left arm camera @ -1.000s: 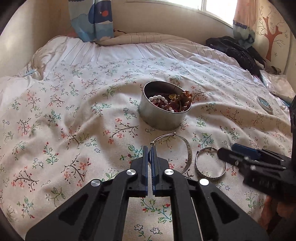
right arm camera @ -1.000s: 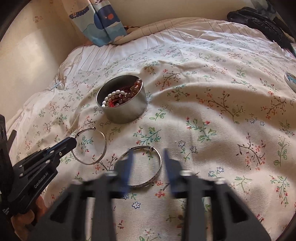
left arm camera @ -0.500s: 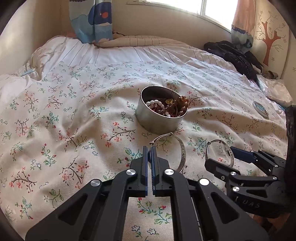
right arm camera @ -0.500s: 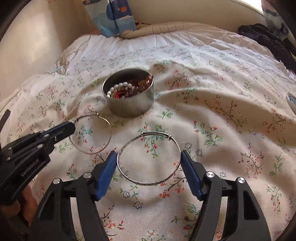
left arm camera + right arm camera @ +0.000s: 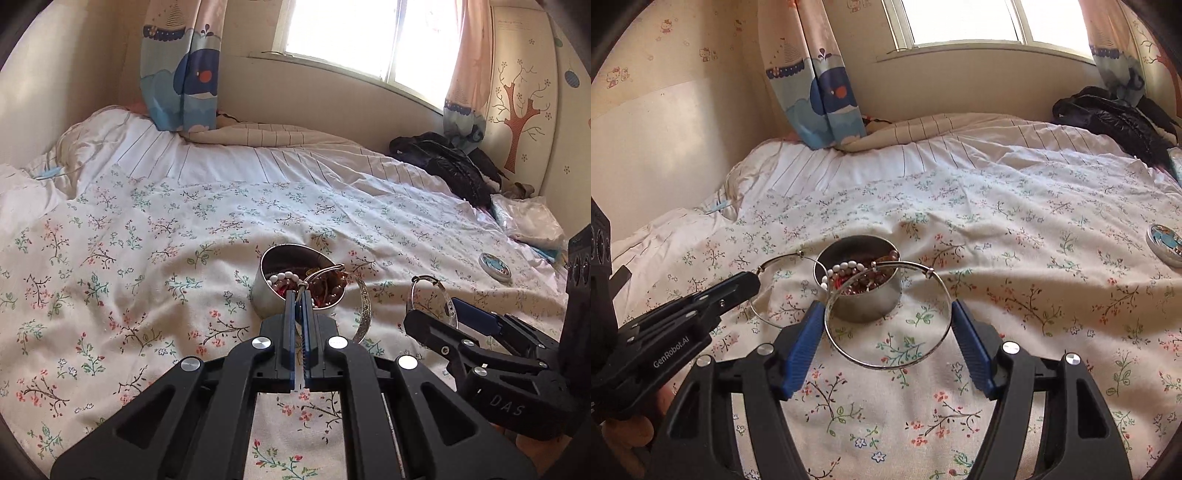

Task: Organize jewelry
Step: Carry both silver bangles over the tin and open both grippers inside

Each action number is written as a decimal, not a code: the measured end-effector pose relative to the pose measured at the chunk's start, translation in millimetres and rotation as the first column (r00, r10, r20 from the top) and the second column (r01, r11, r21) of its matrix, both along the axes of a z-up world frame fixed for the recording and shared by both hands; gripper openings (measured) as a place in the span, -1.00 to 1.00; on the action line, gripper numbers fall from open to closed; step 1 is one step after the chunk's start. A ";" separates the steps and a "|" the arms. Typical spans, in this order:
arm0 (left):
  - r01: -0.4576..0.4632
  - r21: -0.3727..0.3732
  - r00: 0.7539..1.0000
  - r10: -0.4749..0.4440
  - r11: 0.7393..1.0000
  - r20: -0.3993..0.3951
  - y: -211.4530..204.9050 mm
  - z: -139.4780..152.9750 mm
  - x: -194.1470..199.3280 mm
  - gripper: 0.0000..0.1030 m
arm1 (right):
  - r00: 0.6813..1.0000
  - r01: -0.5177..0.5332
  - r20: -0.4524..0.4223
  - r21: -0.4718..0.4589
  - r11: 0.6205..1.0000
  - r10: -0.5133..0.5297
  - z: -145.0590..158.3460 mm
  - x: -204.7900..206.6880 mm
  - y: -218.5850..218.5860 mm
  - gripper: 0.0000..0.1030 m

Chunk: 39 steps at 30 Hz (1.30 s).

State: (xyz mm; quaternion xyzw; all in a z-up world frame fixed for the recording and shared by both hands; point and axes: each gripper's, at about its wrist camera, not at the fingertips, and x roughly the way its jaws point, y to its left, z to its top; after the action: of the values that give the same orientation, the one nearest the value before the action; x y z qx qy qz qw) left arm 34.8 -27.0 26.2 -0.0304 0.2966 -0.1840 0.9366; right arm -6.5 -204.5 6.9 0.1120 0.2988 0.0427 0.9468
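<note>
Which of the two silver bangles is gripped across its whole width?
The thin silver bangle in the right tool, spanning both blue pads. The other silver bangle is pinched at its rim by the left tool.

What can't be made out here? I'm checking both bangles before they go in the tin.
- Left wrist view: left gripper covers its bangle's near rim.
- Both views: beads hide the tin's bottom.
- Right wrist view: lid picture too small, cut by edge.

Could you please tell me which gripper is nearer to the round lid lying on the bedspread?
Right. The right gripper, clamped across a bangle, sits on the round lid side of the tin; the left gripper, pinching another bangle, is beyond it.
</note>
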 end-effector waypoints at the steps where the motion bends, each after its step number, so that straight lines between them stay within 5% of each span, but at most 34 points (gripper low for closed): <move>1: -0.004 -0.007 1.000 0.004 1.000 0.001 -0.6 0.4 3.4 -0.94 | 1.000 -0.002 0.012 -0.002 1.000 0.002 1.7 1.0 1.0 0.32; 12: -0.017 -0.036 1.000 0.017 0.999 0.001 -15.4 -2.7 36.3 -0.94 | 0.997 -0.008 0.074 0.002 1.000 0.008 7.4 29.6 3.0 0.32; 33: -0.048 -0.033 0.996 0.045 0.998 -0.083 -27.5 -34.4 88.6 -0.92 | 0.998 0.005 0.062 0.031 0.999 -0.007 -6.9 68.2 -7.7 0.32; 39: -0.134 -0.087 0.986 0.124 0.987 -0.112 -2.5 -34.7 97.0 -0.57 | 0.999 -0.031 0.031 0.021 0.999 0.030 -16.7 85.6 1.7 0.32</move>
State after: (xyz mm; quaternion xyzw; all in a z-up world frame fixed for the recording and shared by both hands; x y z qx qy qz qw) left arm 131.8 -29.5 -8.5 -0.1034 0.3346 -0.1349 0.9269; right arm 79.1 -202.8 -9.9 0.1168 0.2854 0.0621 0.9492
